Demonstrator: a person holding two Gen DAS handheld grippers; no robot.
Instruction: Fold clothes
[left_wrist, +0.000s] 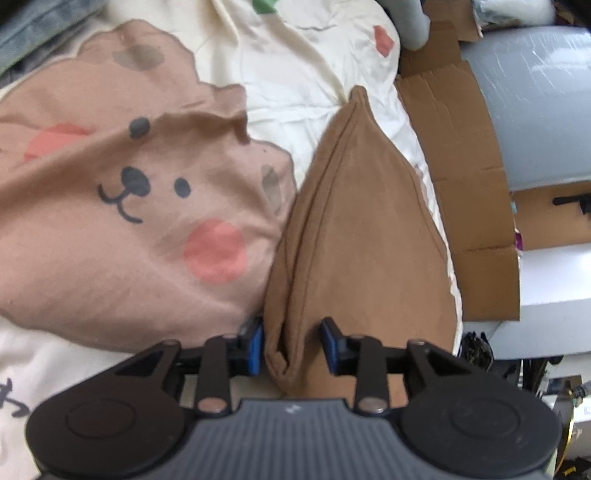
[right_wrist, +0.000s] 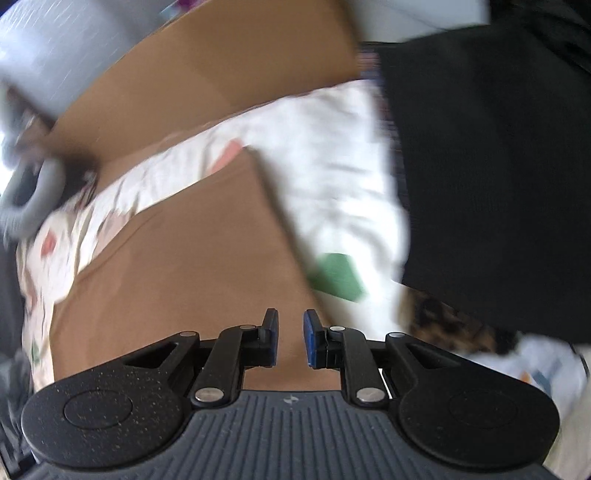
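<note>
A brown garment (left_wrist: 362, 229) rises in a tent shape from my left gripper (left_wrist: 293, 343) to a point over the bed. Its bunched lower edge fills the gap between the blue pads (left_wrist: 255, 343), so the left gripper is shut on it. In the blurred right wrist view the same brown garment (right_wrist: 184, 258) spreads out flat from my right gripper (right_wrist: 291, 339). That gripper's jaws stand narrowly apart with brown cloth filling the gap, and one garment edge runs straight to the right finger.
The bed wears a cream cover (left_wrist: 295, 74) with a large pink bear print (left_wrist: 147, 206). Flattened cardboard (left_wrist: 458, 166) and a grey wrapped bundle (left_wrist: 535, 103) line its right side. Denim (left_wrist: 33, 33) lies at the top left. A black fabric mass (right_wrist: 498, 166) stands close on the right.
</note>
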